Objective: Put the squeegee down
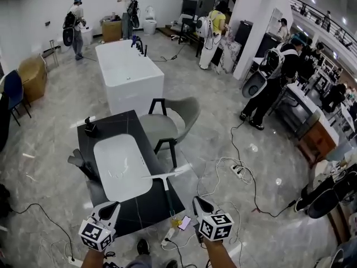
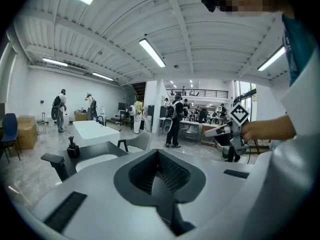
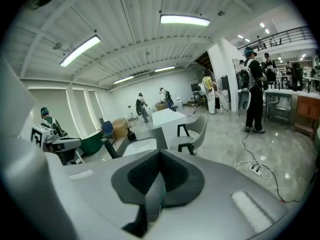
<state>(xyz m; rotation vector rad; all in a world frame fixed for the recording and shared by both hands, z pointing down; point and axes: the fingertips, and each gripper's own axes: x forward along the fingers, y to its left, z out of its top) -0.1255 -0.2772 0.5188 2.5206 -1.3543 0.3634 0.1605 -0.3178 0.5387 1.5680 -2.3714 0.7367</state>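
Observation:
The squeegee [image 1: 165, 175] lies on the black countertop [image 1: 114, 124], its white blade across the right rim of the white basin [image 1: 120, 166] and its thin handle pointing toward me. Neither gripper touches it. My left gripper [image 1: 114, 206] hovers over the counter's near left corner, and in its own view the left gripper [image 2: 159, 158] has its jaws together with nothing between them. My right gripper [image 1: 198, 200] hangs past the counter's near right corner. In its own view the right gripper [image 3: 160, 156] is likewise shut and empty.
A black faucet [image 1: 89, 128] stands at the counter's far left. A grey chair [image 1: 174, 118] stands right of the counter, a white bathtub [image 1: 127, 71] beyond it. Cables and a power strip [image 1: 237, 170] lie on the floor at right. Several people work at the room's edges.

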